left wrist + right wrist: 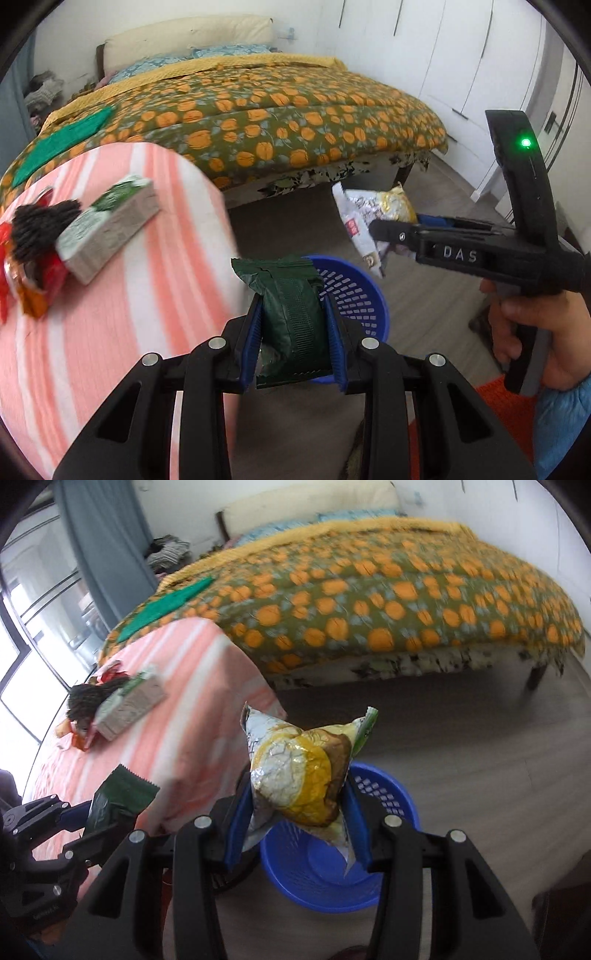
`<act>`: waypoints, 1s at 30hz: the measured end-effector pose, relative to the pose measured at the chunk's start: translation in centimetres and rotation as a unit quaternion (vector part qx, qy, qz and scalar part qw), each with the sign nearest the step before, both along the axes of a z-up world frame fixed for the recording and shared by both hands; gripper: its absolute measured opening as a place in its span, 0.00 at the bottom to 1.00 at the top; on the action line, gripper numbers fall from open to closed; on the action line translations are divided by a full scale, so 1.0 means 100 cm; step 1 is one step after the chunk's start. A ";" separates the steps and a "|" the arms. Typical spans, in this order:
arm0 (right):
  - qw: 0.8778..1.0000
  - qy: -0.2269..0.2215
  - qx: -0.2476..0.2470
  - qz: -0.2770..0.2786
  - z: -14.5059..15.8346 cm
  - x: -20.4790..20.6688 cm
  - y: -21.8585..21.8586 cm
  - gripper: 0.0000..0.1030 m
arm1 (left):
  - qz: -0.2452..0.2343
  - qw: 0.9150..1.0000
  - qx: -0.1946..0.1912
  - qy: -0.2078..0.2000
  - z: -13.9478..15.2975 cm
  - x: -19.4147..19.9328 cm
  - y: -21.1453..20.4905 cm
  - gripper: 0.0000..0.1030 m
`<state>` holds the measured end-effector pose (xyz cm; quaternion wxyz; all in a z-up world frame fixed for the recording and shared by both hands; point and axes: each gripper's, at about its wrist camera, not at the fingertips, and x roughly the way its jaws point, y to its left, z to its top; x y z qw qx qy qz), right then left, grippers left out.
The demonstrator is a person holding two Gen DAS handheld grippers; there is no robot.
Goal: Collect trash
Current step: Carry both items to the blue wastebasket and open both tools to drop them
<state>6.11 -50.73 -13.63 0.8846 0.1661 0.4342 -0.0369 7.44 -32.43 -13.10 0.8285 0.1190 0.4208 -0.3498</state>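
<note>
My left gripper (293,339) is shut on a dark green wrapper (291,314), held just off the table's edge and in front of the blue perforated basket (354,295) on the floor. My right gripper (299,816) is shut on a crumpled silver and yellow snack bag (299,775) above the same blue basket (332,871). The left wrist view shows the right gripper (380,229) from the side with its snack bag (365,218). At the lower left of the right wrist view are the left gripper (94,825) and green wrapper (118,797).
A table under a pink striped cloth (122,295) holds a green and white carton (110,229), a dark woolly item (40,225) and red wrappers (22,280). Behind stands a bed with an orange-patterned cover (277,122). White wardrobes (461,55) line the right wall.
</note>
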 end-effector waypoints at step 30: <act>0.988 0.043 0.109 -0.105 -0.060 0.019 -0.108 0.77 | -0.011 0.998 0.000 0.066 -0.082 0.044 -0.091 0.71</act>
